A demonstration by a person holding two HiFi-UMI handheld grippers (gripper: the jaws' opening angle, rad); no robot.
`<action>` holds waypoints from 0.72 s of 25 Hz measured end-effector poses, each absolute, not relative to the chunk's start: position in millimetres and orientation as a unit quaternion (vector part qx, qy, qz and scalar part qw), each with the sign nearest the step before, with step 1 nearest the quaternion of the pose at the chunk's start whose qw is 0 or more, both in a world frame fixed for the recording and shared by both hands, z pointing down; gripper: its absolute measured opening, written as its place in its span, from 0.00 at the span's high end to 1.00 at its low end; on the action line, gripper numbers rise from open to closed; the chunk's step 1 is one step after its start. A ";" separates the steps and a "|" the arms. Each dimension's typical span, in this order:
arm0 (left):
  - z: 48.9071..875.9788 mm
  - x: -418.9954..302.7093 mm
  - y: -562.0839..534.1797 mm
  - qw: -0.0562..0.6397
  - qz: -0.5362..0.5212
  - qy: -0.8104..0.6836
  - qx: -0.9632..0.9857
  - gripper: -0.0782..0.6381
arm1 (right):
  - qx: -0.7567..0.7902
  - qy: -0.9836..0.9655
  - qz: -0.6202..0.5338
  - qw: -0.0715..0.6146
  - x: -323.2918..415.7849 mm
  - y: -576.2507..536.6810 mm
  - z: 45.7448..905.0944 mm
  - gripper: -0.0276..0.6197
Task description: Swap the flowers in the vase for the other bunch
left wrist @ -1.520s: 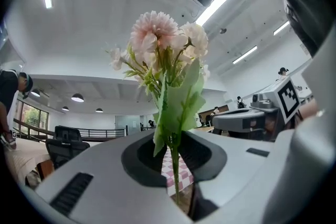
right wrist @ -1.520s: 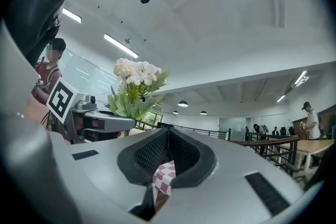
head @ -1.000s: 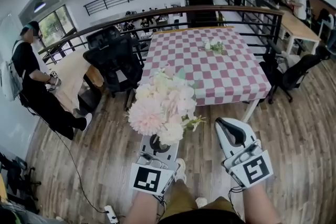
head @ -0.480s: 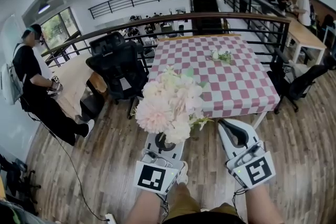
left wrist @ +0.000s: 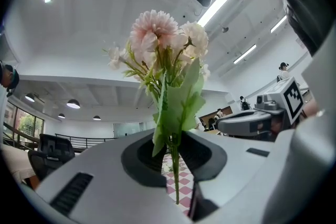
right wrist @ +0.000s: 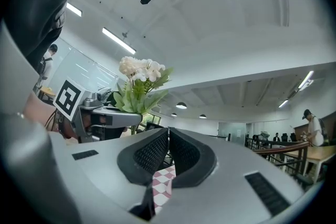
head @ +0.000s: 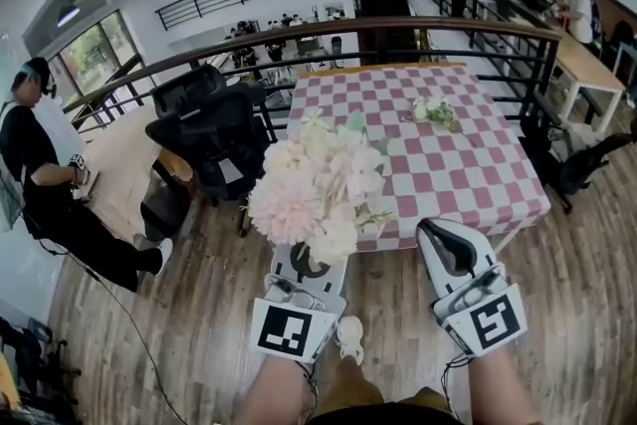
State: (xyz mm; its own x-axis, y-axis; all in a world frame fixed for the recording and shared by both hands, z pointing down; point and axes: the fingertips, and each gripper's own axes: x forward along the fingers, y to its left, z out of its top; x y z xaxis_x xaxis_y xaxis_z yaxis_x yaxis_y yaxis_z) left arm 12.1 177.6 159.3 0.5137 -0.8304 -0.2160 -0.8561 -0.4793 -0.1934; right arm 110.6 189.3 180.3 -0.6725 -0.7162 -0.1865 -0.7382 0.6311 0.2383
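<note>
Our left gripper [head: 299, 266] pinches the pink-and-white bouquet [head: 314, 189] low on its stems, just short of the near edge of the table [head: 468, 184]. Our right gripper [head: 445, 249] is closed and empty. We should carry the bouquet upright (its heads look top-heavy). The small bunch [head: 435, 111] lies near the far right corner.

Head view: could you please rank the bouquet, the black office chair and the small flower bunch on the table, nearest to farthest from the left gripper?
1. Bouquet: gripped in the left gripper.
2. Black office chair: left of the table.
3. Small flower bunch: far on the table.
</note>
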 end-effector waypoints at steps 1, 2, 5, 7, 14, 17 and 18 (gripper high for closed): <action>158.3 9.3 166.1 0.139 0.046 0.490 -0.859 0.80 | -0.404 0.902 0.146 0.038 107.9 177.7 179.5 0.91; 157.3 6.7 154.8 0.140 0.046 0.489 -0.860 0.80 | -0.406 0.902 0.144 0.038 105.2 165.7 178.8 0.91; 152.5 -1.0 124.8 0.140 0.048 0.482 -0.864 0.80 | -0.413 0.899 0.139 0.035 95.9 133.3 176.3 0.91; 147.0 -6.5 116.4 0.140 0.051 0.479 -0.865 0.80 | -0.415 0.898 0.139 0.034 88.6 125.2 171.7 0.91; 149.4 -14.8 56.7 0.145 0.051 0.472 -0.868 0.80 | -0.422 0.895 0.139 0.031 74.1 66.0 174.3 0.91; 148.4 -24.4 26.5 0.139 0.050 0.470 -0.870 0.80 | -0.425 0.894 0.138 0.031 64.5 36.4 171.6 0.91; 150.5 -23.9 25.9 0.139 0.050 0.470 -0.870 0.80 | -0.426 0.893 0.138 0.032 65.1 36.3 173.4 0.91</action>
